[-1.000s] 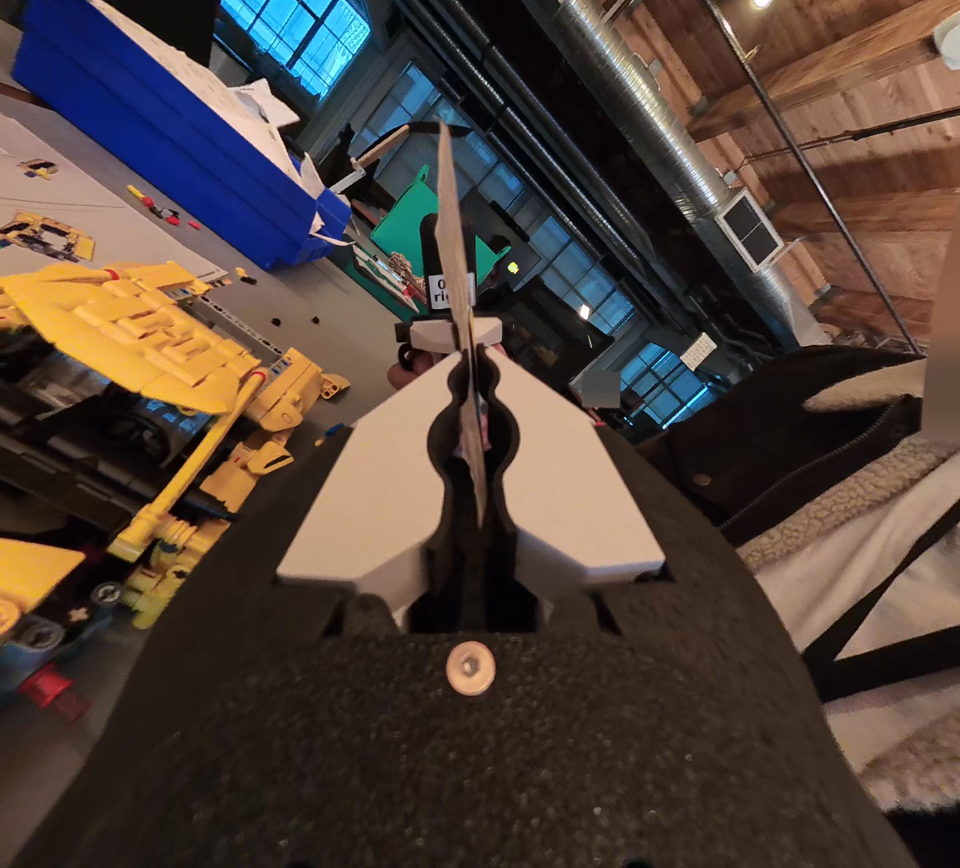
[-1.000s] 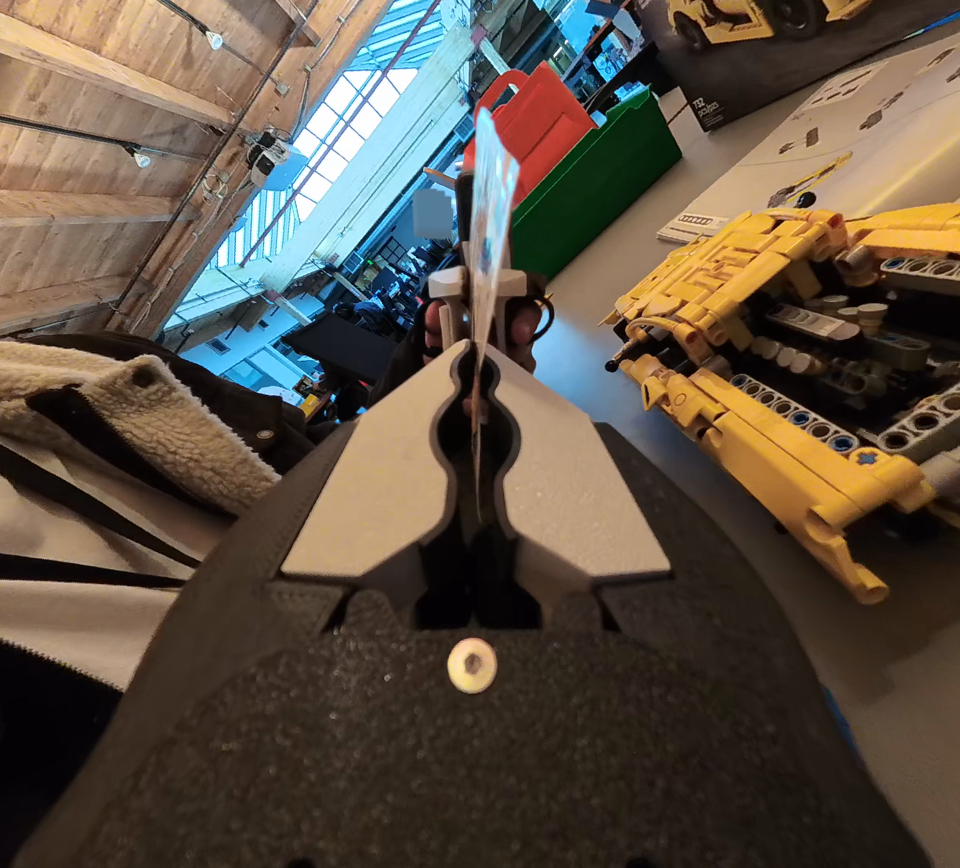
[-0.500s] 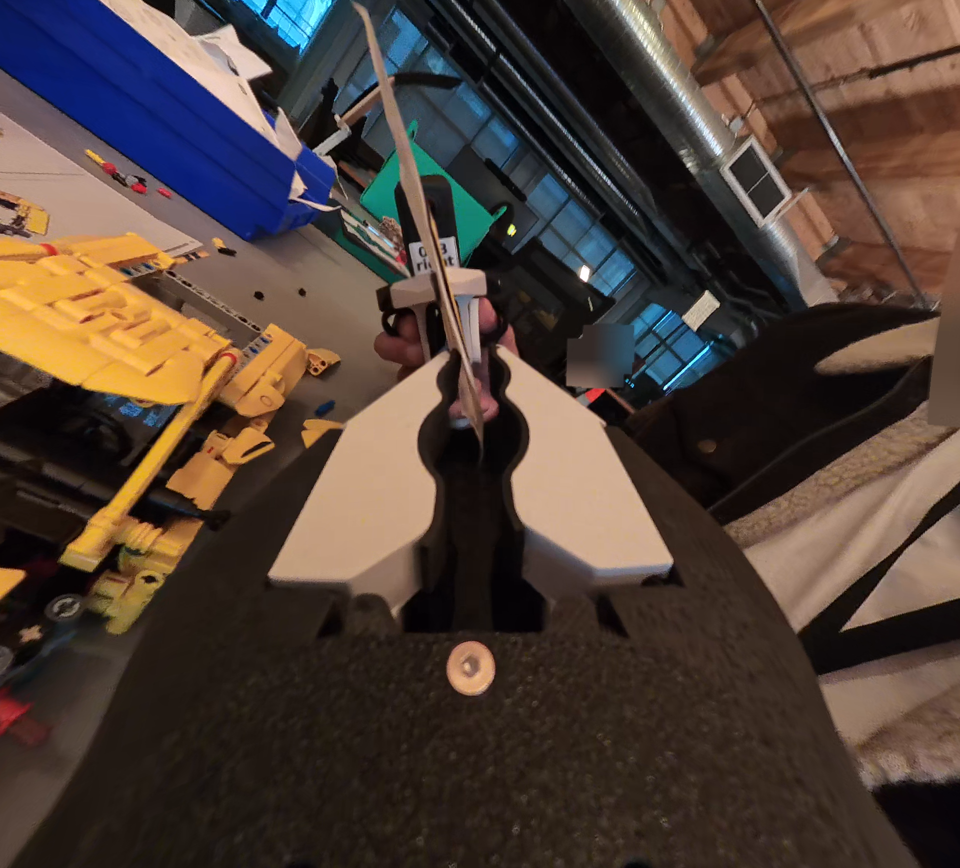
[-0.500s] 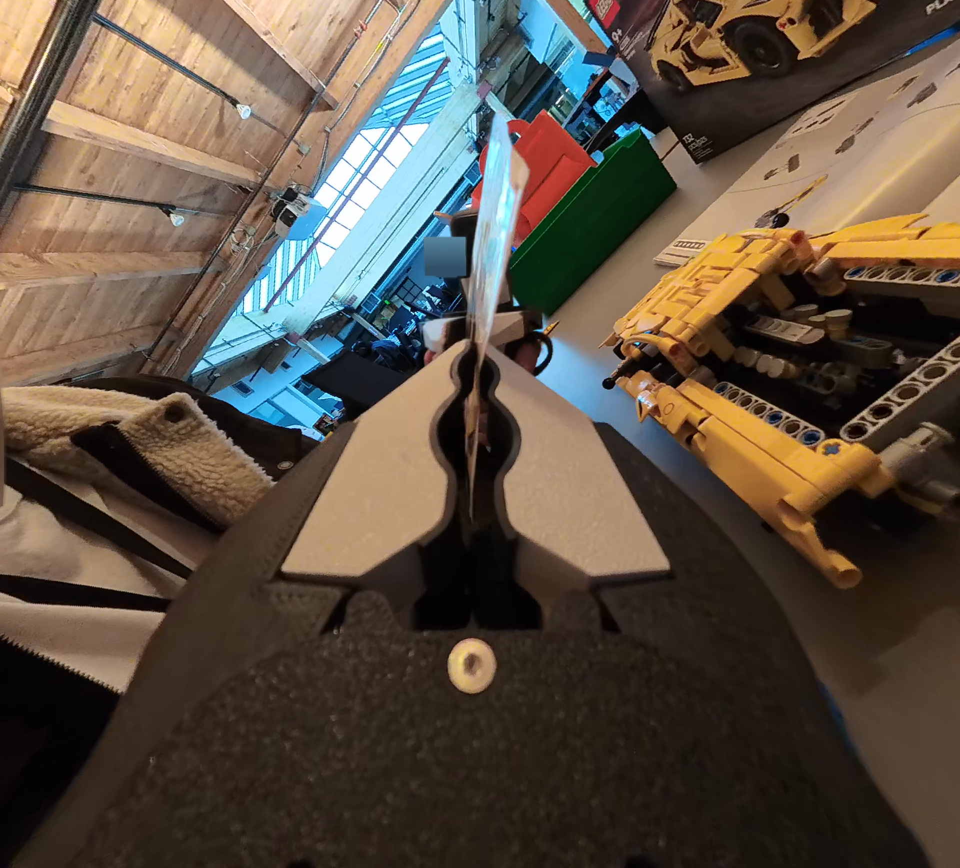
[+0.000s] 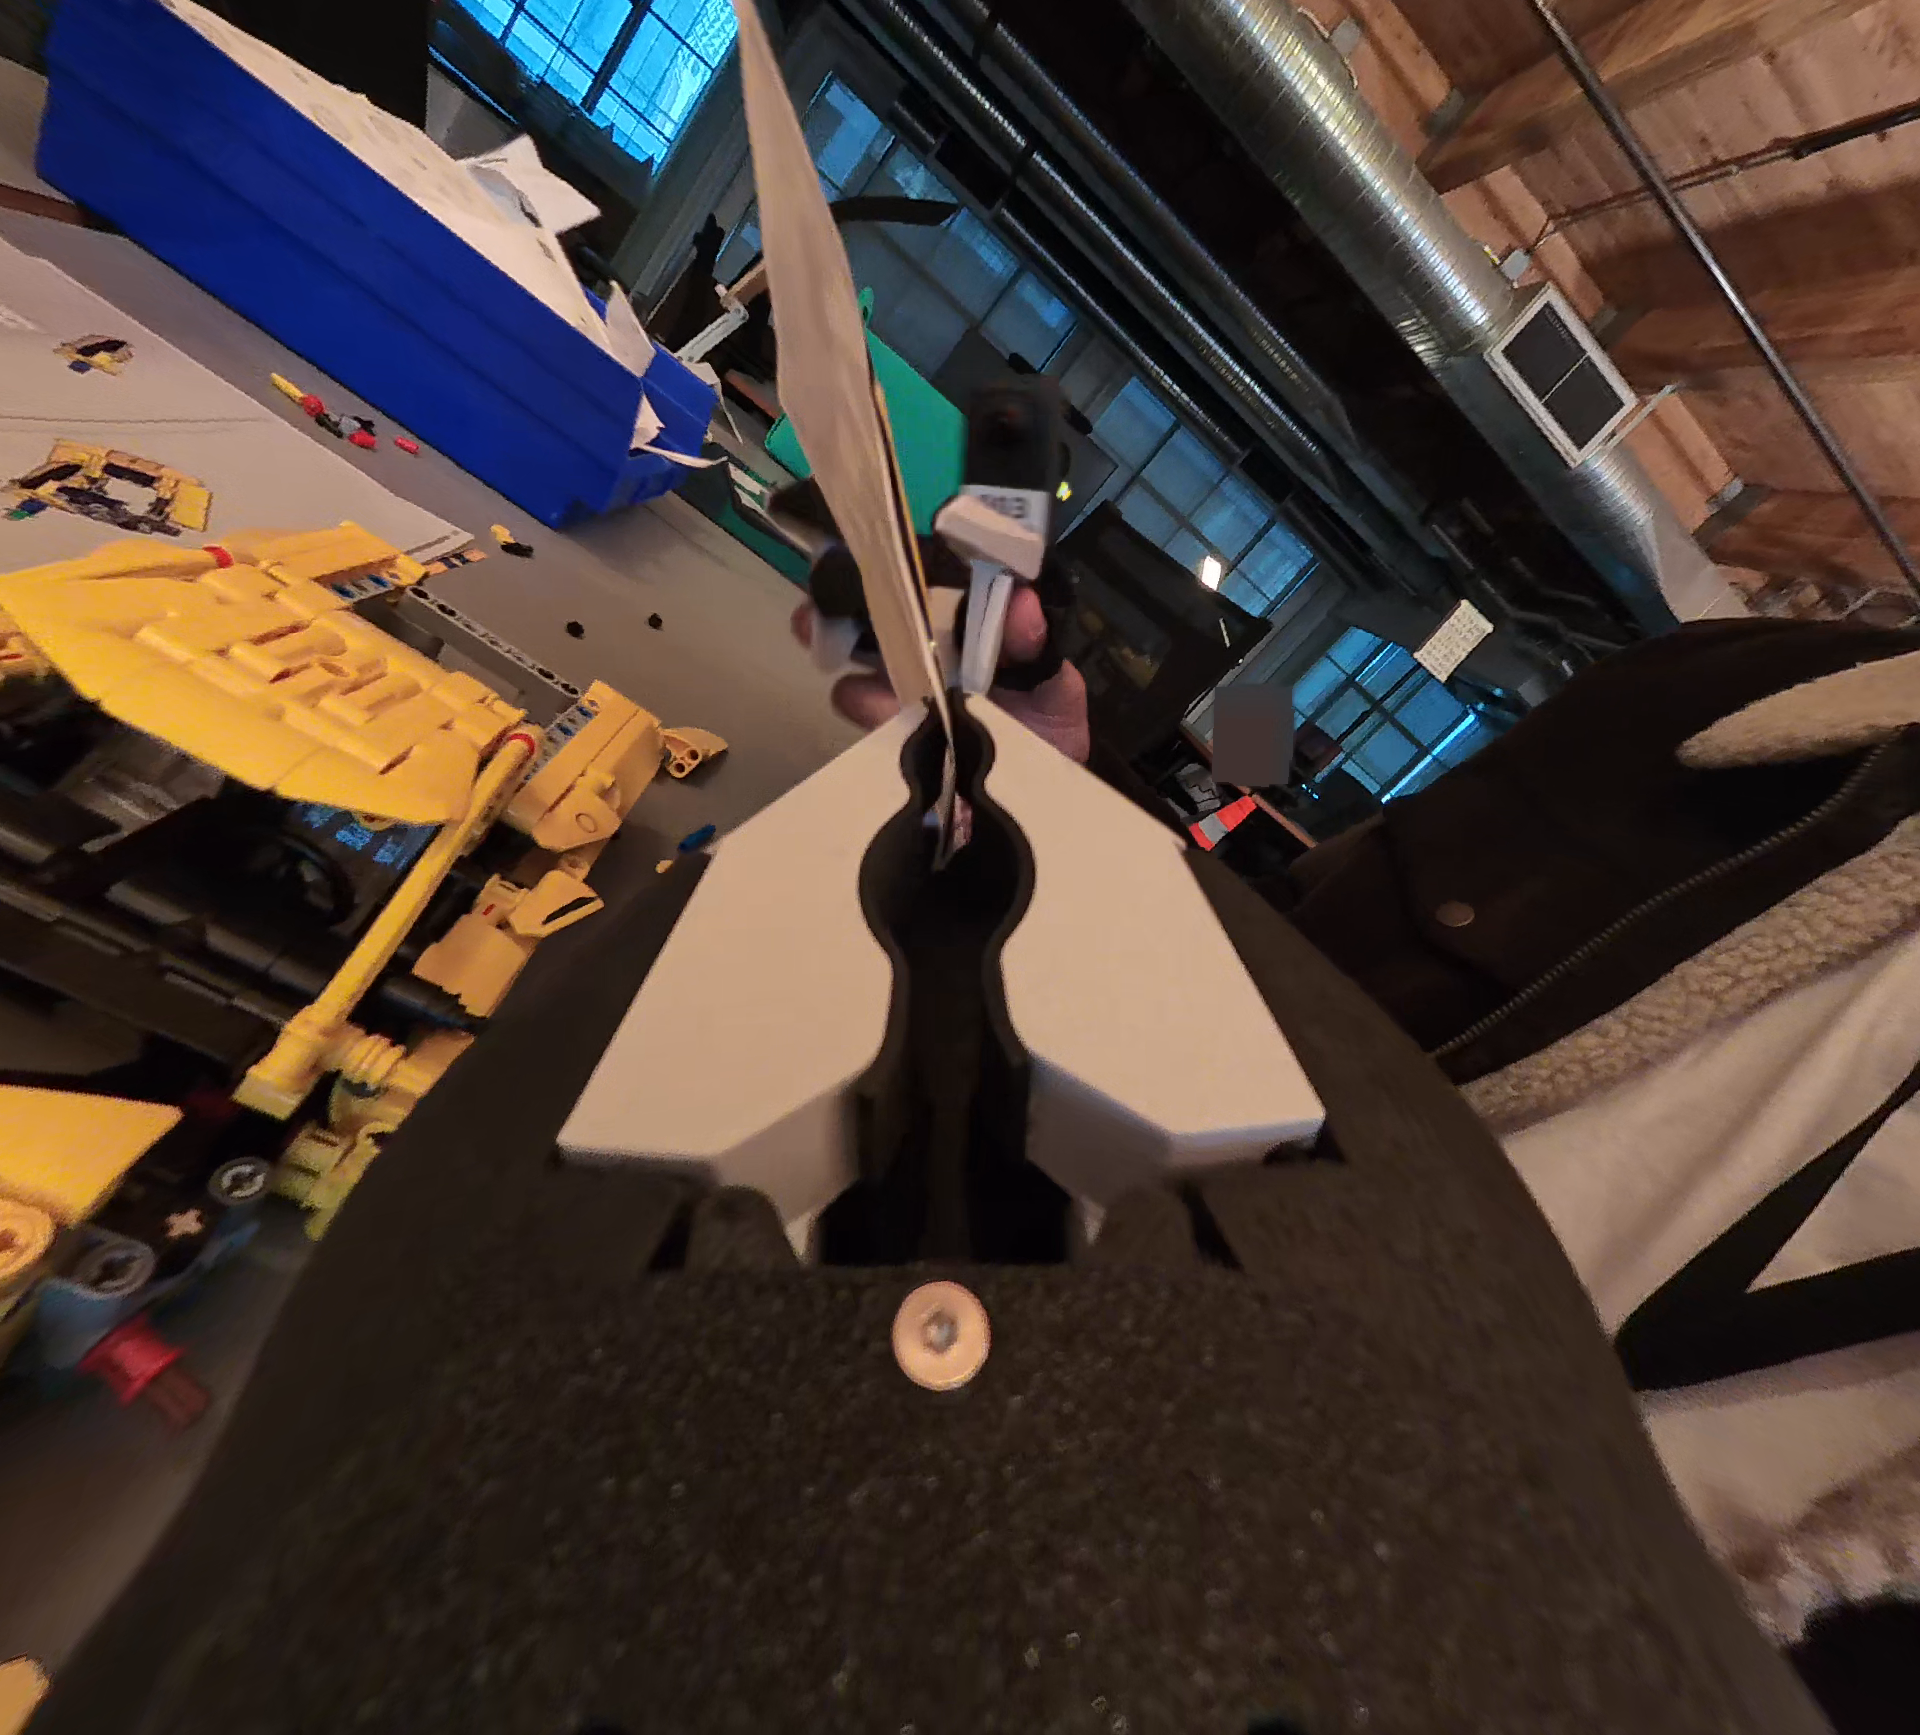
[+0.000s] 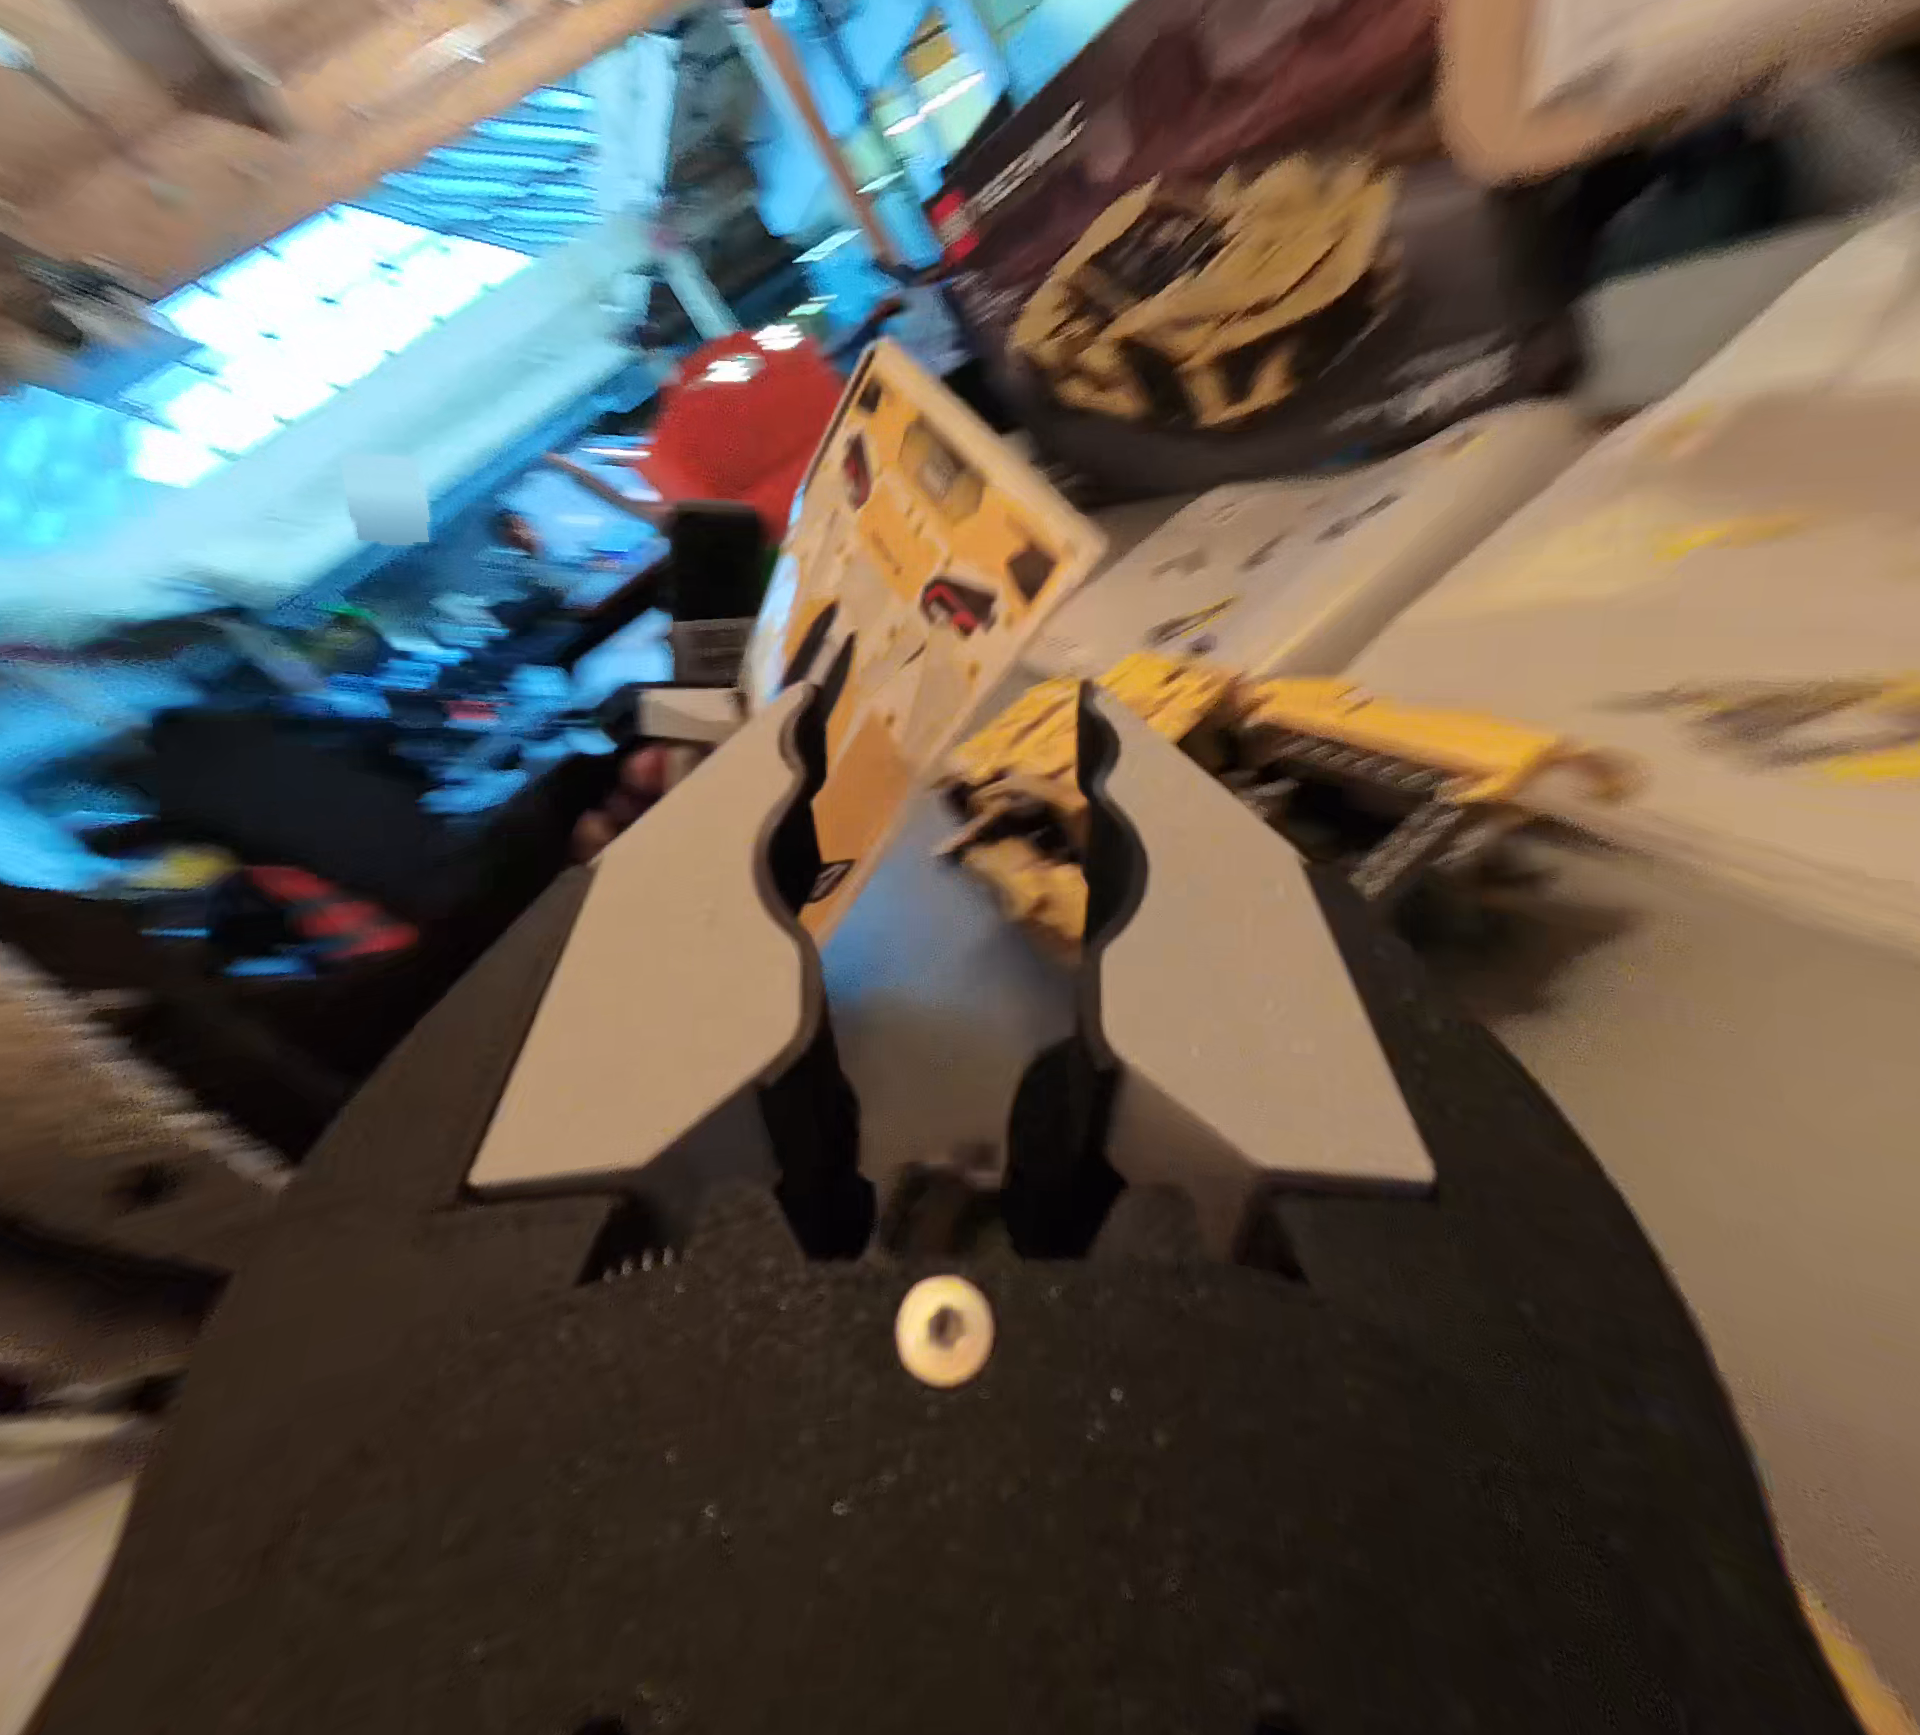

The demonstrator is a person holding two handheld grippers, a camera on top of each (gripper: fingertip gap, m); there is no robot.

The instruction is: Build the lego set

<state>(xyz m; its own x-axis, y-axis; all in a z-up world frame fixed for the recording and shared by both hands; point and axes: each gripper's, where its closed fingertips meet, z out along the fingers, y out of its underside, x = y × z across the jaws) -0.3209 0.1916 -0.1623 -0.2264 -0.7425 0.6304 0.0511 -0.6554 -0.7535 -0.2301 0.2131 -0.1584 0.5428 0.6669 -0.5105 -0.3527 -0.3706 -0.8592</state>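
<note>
Yellow sticker sheet (image 5: 831, 397), one; claws, two.

Converted industrial loft used as workshop: timber plank ceiling (image 5: 1714, 23), exposed silver spiral duct (image 5: 1340, 127), tall gridded factory windows (image 5: 592, 2), blue plastic storage bins (image 5: 343, 272) on grey worktable (image 5: 644, 584).

Sticker sheet (image 6: 914, 605) just ahead, yellow car model (image 6: 1278, 750) beyond, bare table (image 6: 1558, 1114) right.

A grey table (image 5: 644, 584) carries a half-built yellow Lego car (image 5: 281, 698), a blue bin (image 5: 343, 251), open instruction pages (image 5: 125, 428) and scattered small pieces (image 5: 343, 423).
</note>
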